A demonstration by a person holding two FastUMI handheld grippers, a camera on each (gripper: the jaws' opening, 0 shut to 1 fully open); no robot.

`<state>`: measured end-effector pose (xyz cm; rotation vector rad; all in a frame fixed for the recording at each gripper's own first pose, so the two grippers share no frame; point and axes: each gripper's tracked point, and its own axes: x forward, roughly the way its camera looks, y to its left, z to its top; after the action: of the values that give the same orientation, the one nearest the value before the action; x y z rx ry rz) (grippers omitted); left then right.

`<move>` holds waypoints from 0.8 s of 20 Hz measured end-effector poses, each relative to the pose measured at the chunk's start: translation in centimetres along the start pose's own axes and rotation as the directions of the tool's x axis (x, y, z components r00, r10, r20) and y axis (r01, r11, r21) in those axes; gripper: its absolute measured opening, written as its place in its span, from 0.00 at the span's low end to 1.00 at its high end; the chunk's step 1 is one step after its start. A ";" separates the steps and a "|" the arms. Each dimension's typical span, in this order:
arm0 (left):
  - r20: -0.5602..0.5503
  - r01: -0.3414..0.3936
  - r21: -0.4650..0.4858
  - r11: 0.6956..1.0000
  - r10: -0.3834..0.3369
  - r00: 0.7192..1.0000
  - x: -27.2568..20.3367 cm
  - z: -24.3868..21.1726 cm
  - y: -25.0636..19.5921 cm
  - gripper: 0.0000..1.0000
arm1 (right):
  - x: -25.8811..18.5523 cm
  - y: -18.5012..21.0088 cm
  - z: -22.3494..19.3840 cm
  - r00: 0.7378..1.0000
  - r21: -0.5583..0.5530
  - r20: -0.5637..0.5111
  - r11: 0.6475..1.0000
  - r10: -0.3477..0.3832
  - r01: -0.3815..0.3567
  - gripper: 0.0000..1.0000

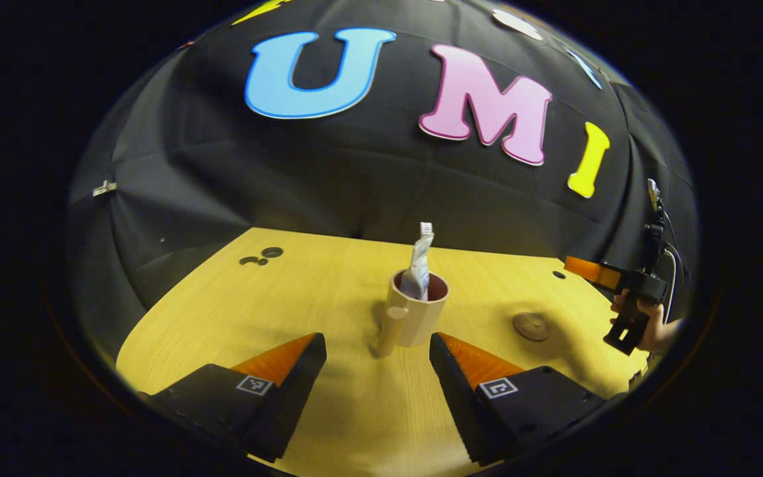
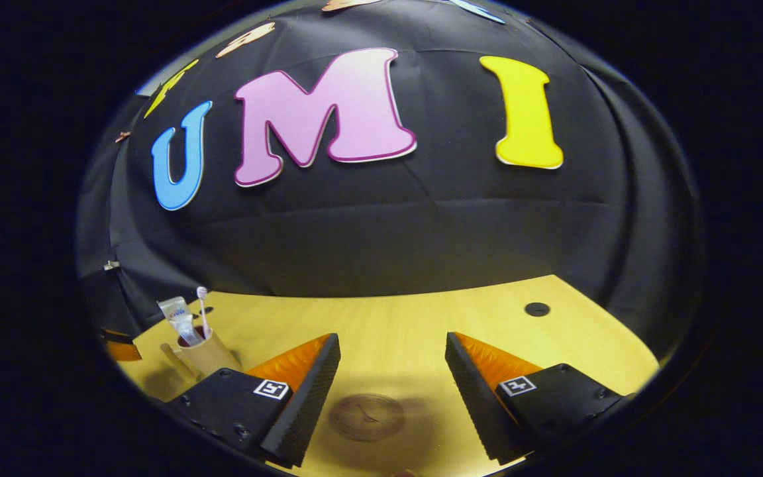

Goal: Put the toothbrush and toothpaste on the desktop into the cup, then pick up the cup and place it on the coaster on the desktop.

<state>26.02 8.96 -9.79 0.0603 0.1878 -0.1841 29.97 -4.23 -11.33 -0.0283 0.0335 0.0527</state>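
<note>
Both hand-held grippers wide open, empty — left hand-held gripper (image 1: 377, 358) before the loaded cup (image 1: 416, 311).

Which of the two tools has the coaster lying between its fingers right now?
The right tool: its own view shows the round wooden coaster flat on the desktop between its open fingers. The left tool instead faces the cup, coaster off to its right.

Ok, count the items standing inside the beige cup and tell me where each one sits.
2. A white toothpaste tube leans at the left inside the beige handled cup; a thin toothbrush with a pale head stands just right of it. Anything lower inside is hidden by the rim.
</note>
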 end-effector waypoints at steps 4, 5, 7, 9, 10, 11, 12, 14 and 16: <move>-0.105 0.112 0.029 0.993 -0.108 0.989 3.5 0.0 -0.8 0.97 | -2.2 -4.0 0.2 0.999 -0.001 -0.020 0.999 -0.047 0.047 0.98; -0.142 0.138 0.051 0.989 -0.129 0.981 4.3 0.0 -1.0 0.97 | -2.9 -4.8 0.2 0.998 -0.003 -0.019 0.998 -0.059 0.059 0.98; -0.208 0.169 0.108 0.980 -0.144 0.967 5.6 0.0 -1.0 0.97 | -3.7 -6.1 -0.1 0.997 -0.006 -0.028 0.997 -0.077 0.077 0.98; -0.270 0.185 0.139 0.973 -0.143 0.952 7.1 -0.3 -1.1 0.97 | -4.3 -7.3 -0.7 0.994 -0.011 -0.046 0.995 -0.095 0.095 0.98; -0.318 0.205 0.141 0.969 -0.152 0.936 7.6 -0.8 -1.5 0.97 | -4.7 -7.8 -0.7 0.993 -0.003 -0.051 0.995 -0.104 0.104 0.98; -0.360 0.216 0.154 0.964 -0.149 0.921 7.9 -1.5 -1.5 0.97 | -5.1 -8.4 -0.9 0.992 0.010 -0.056 0.994 -0.111 0.112 0.98; -0.393 0.219 0.169 0.961 -0.138 0.909 8.3 -1.8 -1.5 0.97 | -5.5 -8.8 -1.0 0.991 0.022 -0.062 0.993 -0.118 0.120 0.98; -0.435 0.216 0.152 0.964 -0.131 0.891 9.2 -2.3 -1.7 0.97 | -6.3 -9.7 -1.4 0.989 0.017 -0.075 0.992 -0.125 0.127 0.98; -0.467 0.192 0.117 0.974 -0.116 0.877 10.0 -2.2 -1.5 0.96 | -7.2 -11.4 -1.6 0.984 -0.031 -0.083 0.988 -0.156 0.154 0.99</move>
<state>34.99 5.89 -13.88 0.2515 0.6530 -0.3449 23.32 -16.08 -12.39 -0.0575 0.1163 -0.1042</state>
